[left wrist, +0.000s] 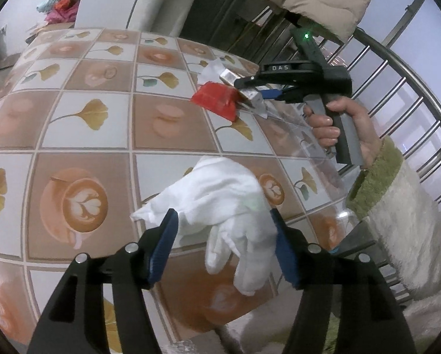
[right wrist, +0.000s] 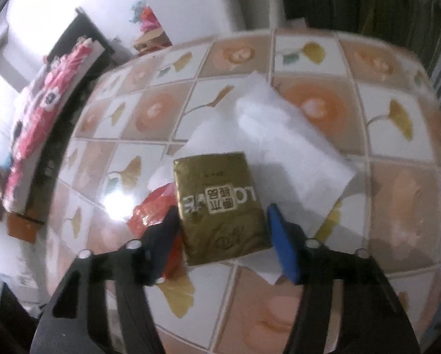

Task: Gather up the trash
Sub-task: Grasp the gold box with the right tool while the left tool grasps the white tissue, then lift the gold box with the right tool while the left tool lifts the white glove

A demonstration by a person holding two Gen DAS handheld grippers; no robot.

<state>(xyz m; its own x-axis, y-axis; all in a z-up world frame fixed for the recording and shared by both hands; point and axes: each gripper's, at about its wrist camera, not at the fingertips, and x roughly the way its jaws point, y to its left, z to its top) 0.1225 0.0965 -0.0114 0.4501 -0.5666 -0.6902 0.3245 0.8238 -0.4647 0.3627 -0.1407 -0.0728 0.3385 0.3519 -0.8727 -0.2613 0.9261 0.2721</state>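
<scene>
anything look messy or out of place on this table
Yes: a crumpled white tissue sprawls near the table's front edge, and a gold packet lies askew over a red wrapper and a second tissue.

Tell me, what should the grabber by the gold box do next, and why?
Probably squeeze shut. The right gripper is open with its blue fingers on either side of the gold box, which lies on the table over a white tissue and a red wrapper. Closing should grip the box for lifting.
</scene>
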